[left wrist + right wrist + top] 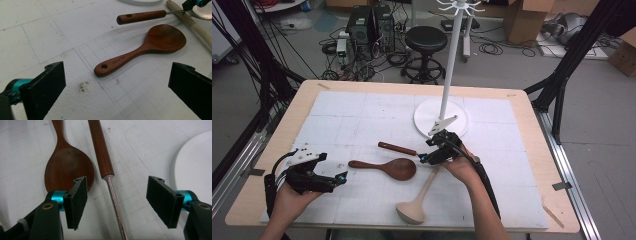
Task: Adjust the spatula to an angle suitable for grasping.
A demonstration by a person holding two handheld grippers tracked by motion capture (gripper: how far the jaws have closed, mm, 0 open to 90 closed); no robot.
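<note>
Steel shank of the wooden-handled utensil should be centred between the right gripper jaws (both grippers wide open, empty) before closing.

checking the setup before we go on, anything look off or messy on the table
Nothing damaged or spilled. Only a small dark smudge on the white mat, near the handle end of the dark wooden spoon. The utensils lie flat and the white stand is upright.

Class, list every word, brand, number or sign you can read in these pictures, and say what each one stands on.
Handle of the dark brown wooden rice spoon: a small printed brand mark, seen upside down, too small and blurred to read for certain.
No other text can be read.
</note>
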